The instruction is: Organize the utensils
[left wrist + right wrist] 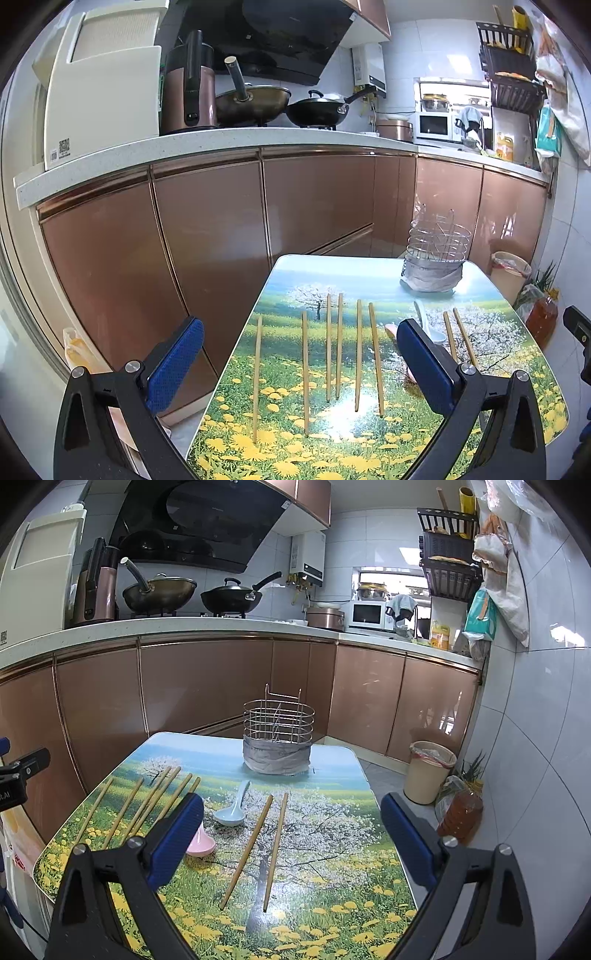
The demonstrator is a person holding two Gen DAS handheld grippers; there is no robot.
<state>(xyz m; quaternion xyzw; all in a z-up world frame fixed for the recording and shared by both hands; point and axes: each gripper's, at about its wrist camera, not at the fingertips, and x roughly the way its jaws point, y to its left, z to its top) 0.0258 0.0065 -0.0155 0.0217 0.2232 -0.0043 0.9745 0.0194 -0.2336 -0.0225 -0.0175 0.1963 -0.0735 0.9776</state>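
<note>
Several wooden chopsticks (306, 373) lie side by side on a small table (295, 454) with a flower-meadow print. Two more chopsticks (275, 849) lie apart on its right half. A pale blue spoon (232, 806) and a pink spoon (201, 843) lie between the two groups. A wire utensil basket (279, 722) on a grey wrapped base stands at the table's far edge; it also shows in the left wrist view (437, 240). My left gripper (299, 354) is open and empty above the left chopsticks. My right gripper (291, 834) is open and empty above the right pair.
Copper-coloured kitchen cabinets (207, 236) run behind the table. On the counter stand two woks (231, 598), a kettle (188, 92) and a microwave (365, 614). A beige bin (428, 770) and an oil bottle (460, 818) stand on the floor to the right.
</note>
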